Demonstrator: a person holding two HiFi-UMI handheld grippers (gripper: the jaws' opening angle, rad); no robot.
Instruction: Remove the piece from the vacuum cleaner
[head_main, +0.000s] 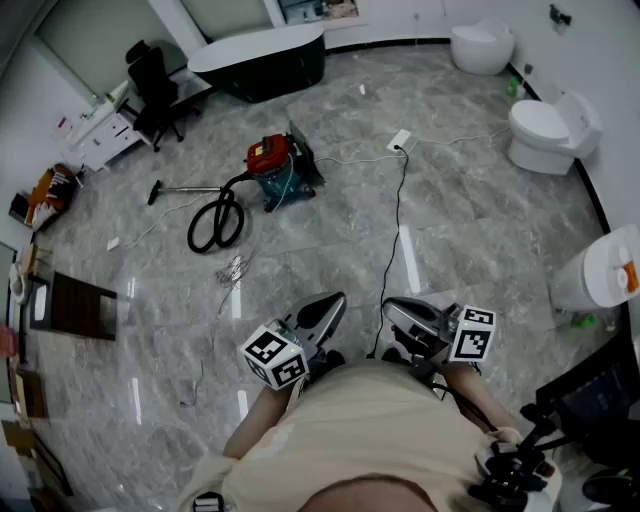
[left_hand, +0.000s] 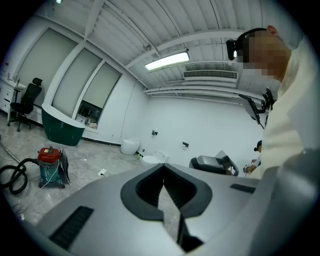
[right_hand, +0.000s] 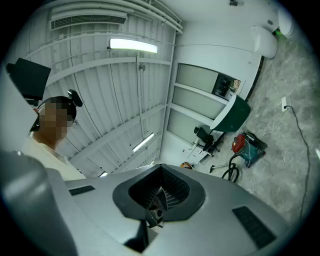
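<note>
Vacuum cleaner (head_main: 275, 165) stands on the floor (head_main: 450, 200) well ahead of me and off to the left, its black hose (head_main: 215, 222) looped on its far-left side and the wand (head_main: 185, 188) lying crosswise beyond that. I hold the left gripper (head_main: 322, 312) and right gripper (head_main: 408, 316) close to my torso (head_main: 370, 430), both with jaws pressed together on nothing. The left one sits slightly nearer, so I reckon the approach bears forward and left.
</note>
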